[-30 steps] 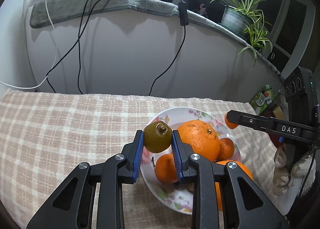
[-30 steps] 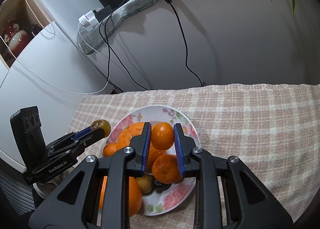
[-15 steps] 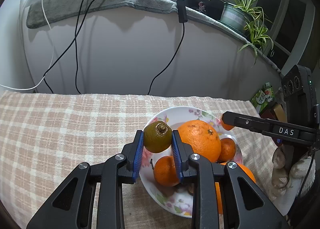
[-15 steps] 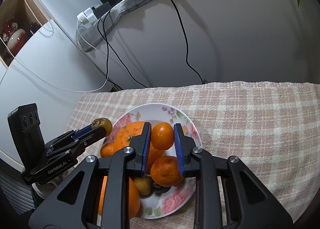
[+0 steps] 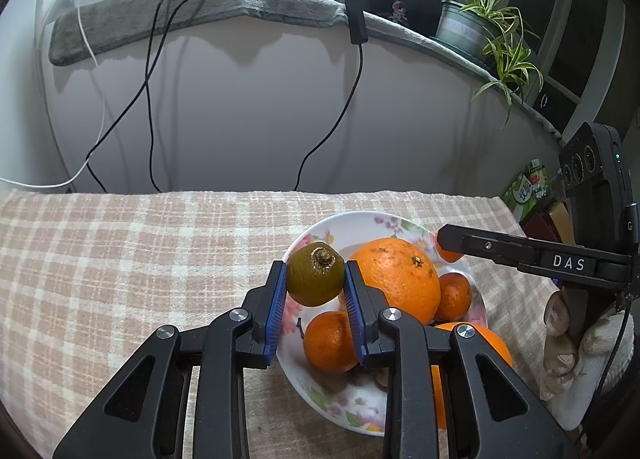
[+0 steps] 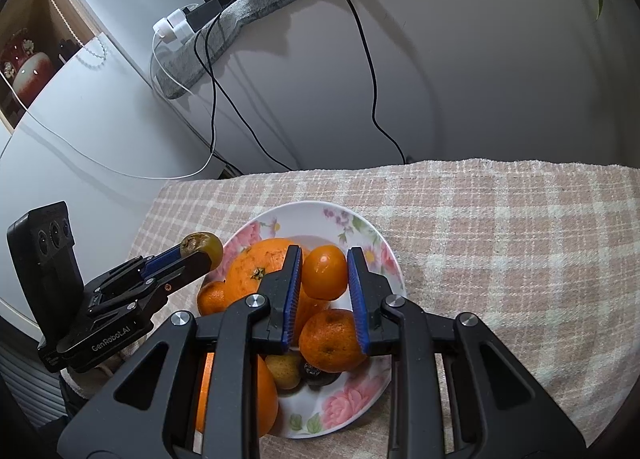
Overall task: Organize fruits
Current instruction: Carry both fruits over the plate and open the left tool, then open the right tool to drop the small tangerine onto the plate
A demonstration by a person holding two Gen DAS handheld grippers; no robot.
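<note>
The left gripper (image 5: 315, 287) is clamped on a green-brown fruit (image 5: 315, 274) at the floral plate's (image 5: 352, 225) nine o'clock rim. The right gripper (image 6: 324, 283) pinches a small tangerine (image 6: 324, 277) above the plate's piled oranges (image 5: 394, 283).

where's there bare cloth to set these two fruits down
Bare checked cloth runs from the floral plate leftward to the wall, beside the left gripper and its green fruit. More lies on the plate's other side, under the right gripper with its small orange. The plate itself is crowded with piled oranges.

"DAS" on right gripper (image 5: 450, 247) arm; "GenRobot.AI" on left gripper (image 6: 200, 255) body.
</note>
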